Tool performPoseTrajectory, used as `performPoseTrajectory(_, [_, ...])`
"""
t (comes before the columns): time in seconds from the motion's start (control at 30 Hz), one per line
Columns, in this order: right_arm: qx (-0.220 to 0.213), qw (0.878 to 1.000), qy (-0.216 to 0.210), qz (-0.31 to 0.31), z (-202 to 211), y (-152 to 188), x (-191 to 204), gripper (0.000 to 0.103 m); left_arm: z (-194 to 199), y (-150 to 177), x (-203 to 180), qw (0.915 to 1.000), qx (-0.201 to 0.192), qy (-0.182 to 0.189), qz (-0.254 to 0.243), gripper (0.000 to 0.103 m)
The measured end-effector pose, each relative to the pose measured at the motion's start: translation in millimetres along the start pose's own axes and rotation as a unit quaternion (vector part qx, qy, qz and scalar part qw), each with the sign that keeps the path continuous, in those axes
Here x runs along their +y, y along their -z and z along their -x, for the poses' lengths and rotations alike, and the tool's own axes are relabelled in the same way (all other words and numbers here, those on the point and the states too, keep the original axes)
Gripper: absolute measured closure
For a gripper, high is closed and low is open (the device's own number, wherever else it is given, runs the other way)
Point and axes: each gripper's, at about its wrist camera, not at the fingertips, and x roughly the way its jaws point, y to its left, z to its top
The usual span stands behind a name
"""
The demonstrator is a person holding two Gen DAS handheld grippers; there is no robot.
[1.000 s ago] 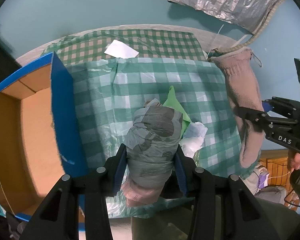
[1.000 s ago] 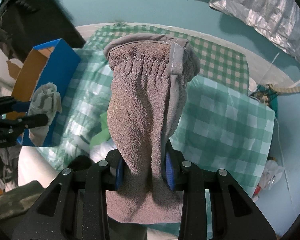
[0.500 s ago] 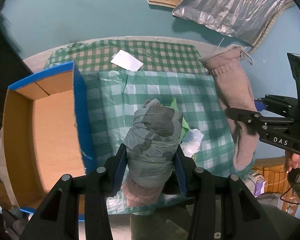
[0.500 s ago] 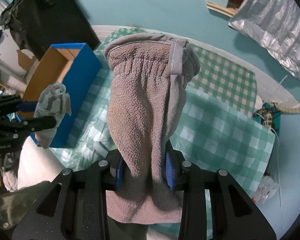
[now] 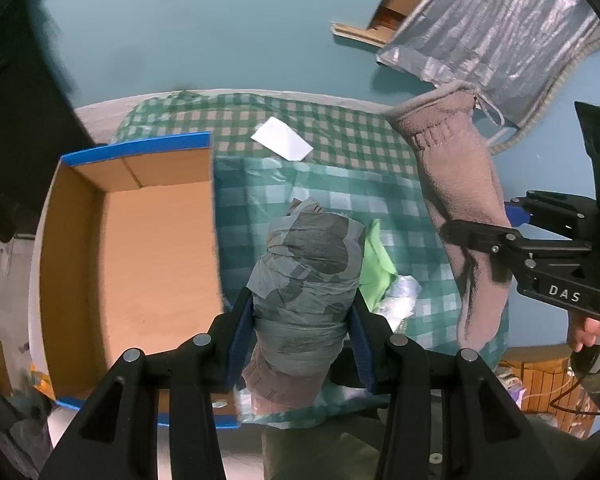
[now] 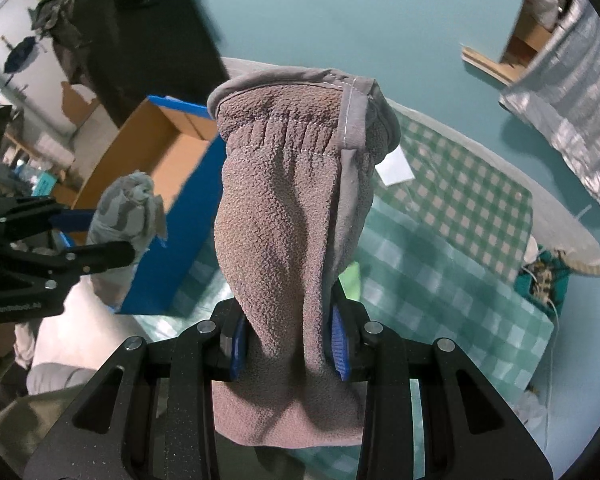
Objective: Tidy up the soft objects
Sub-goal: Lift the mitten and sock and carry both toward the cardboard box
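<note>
Left wrist view
Left gripper [image 5: 302,336]: clenched around a rolled bundle [image 5: 306,280] of thin, crinkled grey cloth, its long axis running away from the camera along the fingers.
Box [image 5: 76,264]: open cardboard with blue outer walls, no contents visible; it lies just left of the bundle, its right wall close beside the left finger.
Worktop [image 5: 380,200]: covered in green checked cloth, with a white paper slip [image 5: 282,144] at the far side and green and white scraps [image 5: 384,276] near the bundle.
Right gripper [image 5: 476,236]: at the right, grasping a mitten [image 5: 456,184] that hangs well right of the box.

Right wrist view
Right gripper [image 6: 288,344]: clamped on the mitten [image 6: 288,208], a nubbly brown-grey fleece with a gathered, hemmed cuff pointing away.
Box [image 6: 168,200]: far left of the mitten, beyond the left gripper [image 6: 96,236].
Judgement: the left hand is nearer the box, so its bundle likely goes in first.
</note>
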Motion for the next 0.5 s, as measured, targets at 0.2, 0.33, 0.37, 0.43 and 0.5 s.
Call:
performPoseTrajectory(0.2, [0.000, 1.000, -0.013, 0.025, -6.8, -17.6, 23.9, 0.071, 9.6, 4.7, 21.7, 0.9996, -0.009, -0.009, 0.027, 0.057])
performPoseTrajectory(0.33, [-0.001, 0.999, -0.021, 0.042, -11.5, -27.3, 38.9, 0.071, 16.0, 9.6, 37.6, 0.9987, -0.016, -0.016, 0.045, 0.057])
performPoseTrajectory(0.37, [0.000, 0.999, -0.022, 0.047, -13.0, -30.1, 42.5, 0.071, 18.1, 10.7, 41.6, 0.9984, -0.018, -0.017, 0.050, 0.058])
performPoseTrajectory(0.43, [0.001, 0.998, -0.026, 0.056, -16.5, -35.7, 50.9, 0.071, 21.1, 13.0, 50.9, 0.9977, -0.022, -0.022, 0.060, 0.058])
performPoseTrajectory(0.5, [0.003, 0.997, -0.031, 0.065, -20.7, -41.7, 60.0, 0.071, 23.3, 15.4, 58.7, 0.9969, -0.025, -0.026, 0.070, 0.058])
